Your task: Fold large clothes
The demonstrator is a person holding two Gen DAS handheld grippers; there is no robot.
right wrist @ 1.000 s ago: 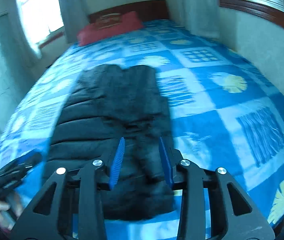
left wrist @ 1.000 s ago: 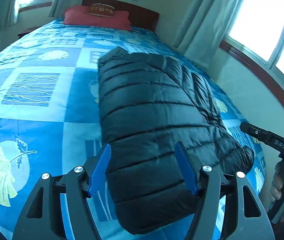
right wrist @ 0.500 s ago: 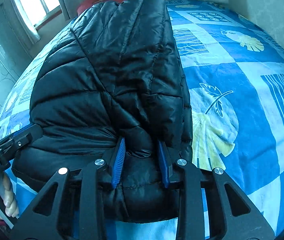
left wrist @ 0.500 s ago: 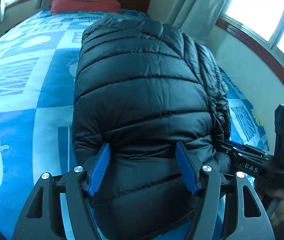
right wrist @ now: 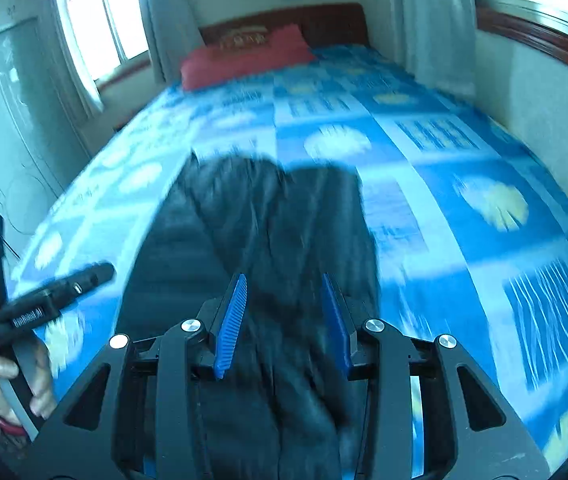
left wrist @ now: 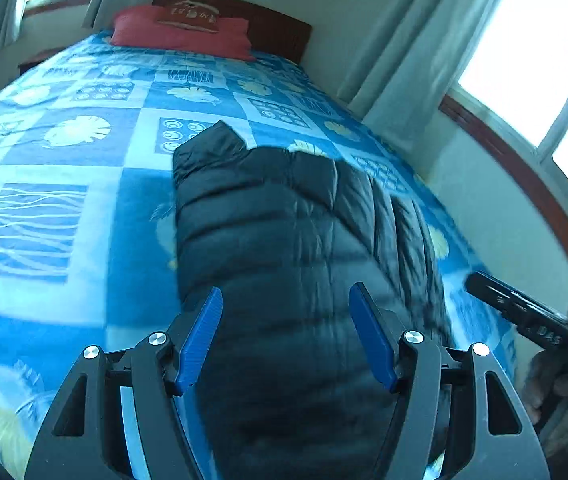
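A black puffer jacket (left wrist: 284,232) lies folded lengthwise on the blue patterned bedspread (left wrist: 43,220). My left gripper (left wrist: 290,332) hovers over the jacket's near end, open, its blue pads wide apart and clear of the fabric. The right wrist view is blurred and shows the same jacket (right wrist: 251,216) running away from me. My right gripper (right wrist: 284,312) is over its near end with the jaws opening; jacket shows between the pads, which do not press on it. Each gripper also shows from the side in the other's view: the right gripper (left wrist: 524,312) and the left gripper (right wrist: 43,300).
A red pillow (left wrist: 179,32) rests against the dark wooden headboard (left wrist: 275,20) at the far end. A wall with curtained windows (left wrist: 524,60) runs along the bed's right side. A pale wardrobe (right wrist: 3,120) stands to the left. A hand (right wrist: 7,380) holds the left gripper's handle.
Half a second ago both grippers were in close against the jacket's near end; now both have drawn back and up. The right jaws stand a little wider. The jacket lies flat again.
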